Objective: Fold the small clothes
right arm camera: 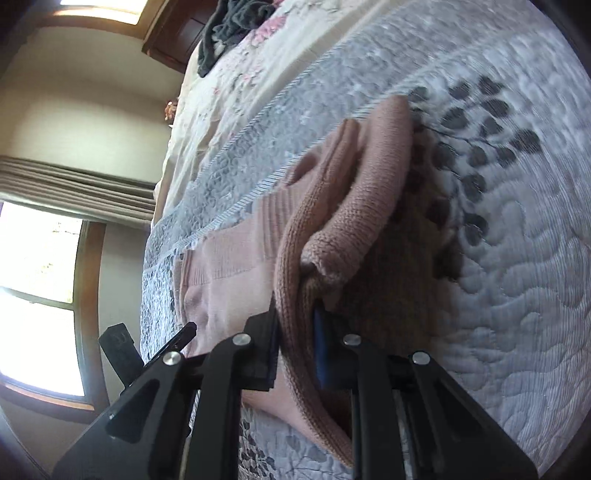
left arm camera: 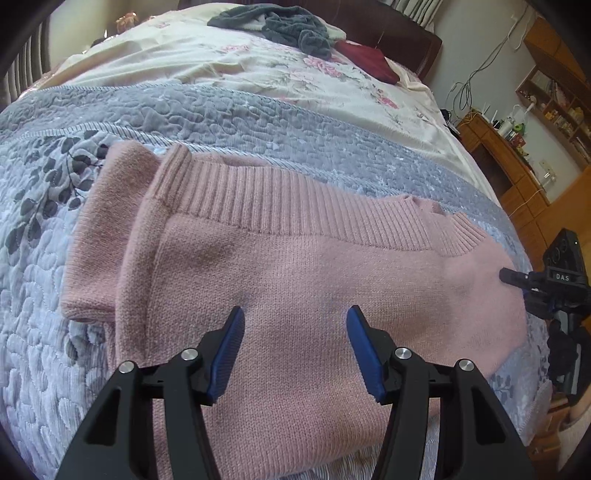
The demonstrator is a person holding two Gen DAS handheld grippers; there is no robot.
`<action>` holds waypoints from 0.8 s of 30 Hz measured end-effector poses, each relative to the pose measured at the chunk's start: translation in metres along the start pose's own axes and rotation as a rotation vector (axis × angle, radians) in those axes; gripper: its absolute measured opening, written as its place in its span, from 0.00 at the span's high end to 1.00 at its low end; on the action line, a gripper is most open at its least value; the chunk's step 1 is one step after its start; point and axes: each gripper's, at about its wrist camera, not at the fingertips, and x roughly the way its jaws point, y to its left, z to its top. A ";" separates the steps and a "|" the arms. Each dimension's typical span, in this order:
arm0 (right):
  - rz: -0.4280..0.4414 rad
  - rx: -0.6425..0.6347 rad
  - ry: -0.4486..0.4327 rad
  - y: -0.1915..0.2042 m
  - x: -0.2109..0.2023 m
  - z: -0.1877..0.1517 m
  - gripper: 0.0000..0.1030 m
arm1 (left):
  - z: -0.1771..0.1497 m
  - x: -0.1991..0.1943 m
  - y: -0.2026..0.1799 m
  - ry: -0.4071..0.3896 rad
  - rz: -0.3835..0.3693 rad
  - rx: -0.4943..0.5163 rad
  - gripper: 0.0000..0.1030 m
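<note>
Pink sweater (right arm camera: 306, 280) in right hand-held gripper (right arm camera: 295, 347)

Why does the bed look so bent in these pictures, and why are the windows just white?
Left wrist view: the fisheye lens bows the bed and darkens the corners; the pink sweater is sharp and evenly lit. Right wrist view: the window is blown out, and the sweater fold between the gripper fingers throws a dark shadow on the quilt.

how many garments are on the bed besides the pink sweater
2 visible: a grey garment bunched at the bed's far end and a dark red one just right of it. More may be hidden.
</note>
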 end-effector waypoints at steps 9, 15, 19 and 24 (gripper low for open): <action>-0.030 -0.261 0.097 0.125 0.055 -0.006 0.86 | 0.004 -0.027 0.027 -0.039 -0.031 -0.059 0.44; -0.115 -0.394 0.196 0.167 0.113 -0.030 0.86 | 0.007 -0.035 0.051 -0.064 -0.063 -0.132 0.44; -0.153 -0.427 0.268 0.172 0.151 -0.047 0.85 | 0.007 -0.033 0.062 -0.066 -0.101 -0.184 0.44; -0.200 -0.436 0.317 0.166 0.183 -0.064 0.80 | 0.007 -0.028 0.064 -0.055 -0.165 -0.226 0.44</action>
